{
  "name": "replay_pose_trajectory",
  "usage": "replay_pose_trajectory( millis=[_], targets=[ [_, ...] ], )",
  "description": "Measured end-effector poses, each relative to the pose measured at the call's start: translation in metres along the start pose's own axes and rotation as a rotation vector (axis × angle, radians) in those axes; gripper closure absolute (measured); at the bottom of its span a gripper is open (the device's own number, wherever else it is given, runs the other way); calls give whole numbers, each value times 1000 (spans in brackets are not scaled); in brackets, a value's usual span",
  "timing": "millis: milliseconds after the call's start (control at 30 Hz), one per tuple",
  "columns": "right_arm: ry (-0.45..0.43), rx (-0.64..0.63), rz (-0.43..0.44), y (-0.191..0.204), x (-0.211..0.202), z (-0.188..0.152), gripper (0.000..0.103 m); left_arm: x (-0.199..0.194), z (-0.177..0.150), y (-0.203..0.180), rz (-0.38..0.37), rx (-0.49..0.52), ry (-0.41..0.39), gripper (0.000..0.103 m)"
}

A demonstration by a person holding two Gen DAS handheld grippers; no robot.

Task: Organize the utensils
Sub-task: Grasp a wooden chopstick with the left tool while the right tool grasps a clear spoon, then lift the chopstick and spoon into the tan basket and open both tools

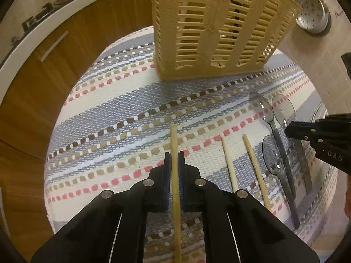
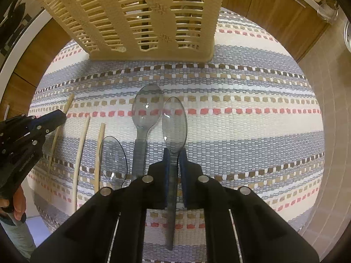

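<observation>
The slatted basket (image 1: 210, 28) holds contents too dim to identify, while the left gripper (image 1: 174, 162) fingers clamp a chopstick (image 1: 174, 140) and the right gripper (image 2: 174, 160) fingers clamp a clear spoon (image 2: 174, 122).

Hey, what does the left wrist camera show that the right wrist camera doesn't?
Only the left wrist view shows the left claw shut on a chopstick seen from behind, and a perforated metal pan on the tiled floor.

Only the right wrist view shows the right claw shut on a clear spoon, and a glass jar.

Both show the slatted basket, striped mat, two loose chopsticks and two loose spoons.
</observation>
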State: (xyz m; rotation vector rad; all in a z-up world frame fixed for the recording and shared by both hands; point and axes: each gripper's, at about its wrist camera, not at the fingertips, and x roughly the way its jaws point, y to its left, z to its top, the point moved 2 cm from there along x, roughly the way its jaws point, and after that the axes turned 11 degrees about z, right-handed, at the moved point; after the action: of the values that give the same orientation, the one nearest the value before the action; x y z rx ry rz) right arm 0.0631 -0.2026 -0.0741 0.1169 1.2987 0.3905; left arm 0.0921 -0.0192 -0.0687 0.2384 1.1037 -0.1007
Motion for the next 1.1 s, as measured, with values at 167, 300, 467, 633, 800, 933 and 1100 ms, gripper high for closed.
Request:
replay_pose_trajectory(
  millis=[167, 300, 467, 633, 800, 933, 1100],
  targets=[
    [-79, -29, 34, -1, -9, -11, 101, -9, -9, 12, -144, -105, -75, 100],
    [-158, -63, 65, 9, -26, -24, 101, -33, -14, 19, -217, -163, -199, 100],
    [-291, -94, 96, 11, -60, -28, 101, -76, -12, 27, -262, -214, -369, 100],
    [-472, -100, 124, 21, -108, -20, 101, -124, 4, 37, -281, -262, -574, 100],
    [-638, -124, 160, 34, -150, 0, 101, -169, 30, 39, -294, -282, -744, 100],
    [-785, -160, 136, 39, -180, 15, 101, -191, 57, 34, -298, -318, -860, 100],
    [-948, -173, 93, 40, -208, 38, 101, -206, 85, 19, -299, -363, -972, 100]
  ],
)
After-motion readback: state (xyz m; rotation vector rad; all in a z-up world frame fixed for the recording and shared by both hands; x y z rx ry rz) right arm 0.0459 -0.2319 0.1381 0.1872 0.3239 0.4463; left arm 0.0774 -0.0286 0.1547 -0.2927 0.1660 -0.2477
